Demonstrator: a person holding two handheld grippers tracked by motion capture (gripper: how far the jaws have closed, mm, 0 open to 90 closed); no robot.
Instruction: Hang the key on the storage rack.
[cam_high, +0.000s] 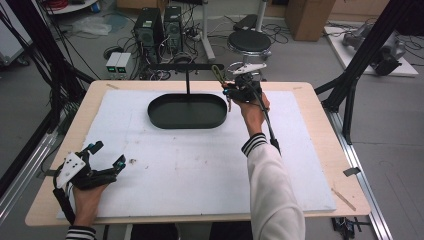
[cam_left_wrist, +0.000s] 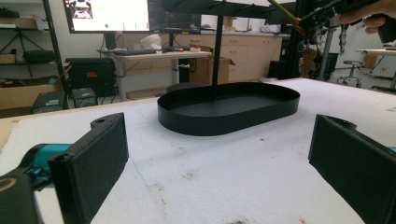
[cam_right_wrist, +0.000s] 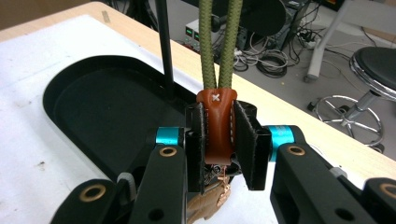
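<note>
A black oval tray (cam_high: 187, 125) lies at the back of the white mat, with a thin post (cam_high: 188, 82) rising from it to a black crossbar (cam_high: 185, 66). My right gripper (cam_high: 228, 87) hovers by the crossbar's right end, shut on a keychain's brown leather tab (cam_right_wrist: 218, 126). The keychain's green cord loop (cam_right_wrist: 219, 46) sticks up past the jaws, close to the bar end (cam_high: 218, 74), and metal keys (cam_right_wrist: 217, 196) hang below. My left gripper (cam_high: 107, 154) rests open at the near left of the mat with nothing between its jaws, facing the tray (cam_left_wrist: 229, 112).
The white foam mat (cam_high: 200, 165) covers most of the wooden table (cam_high: 320, 150). Behind the table stand a black stool (cam_high: 249, 42), computer towers (cam_high: 150, 25) and cables on the floor. Black frame struts (cam_high: 370, 50) rise at the right and left.
</note>
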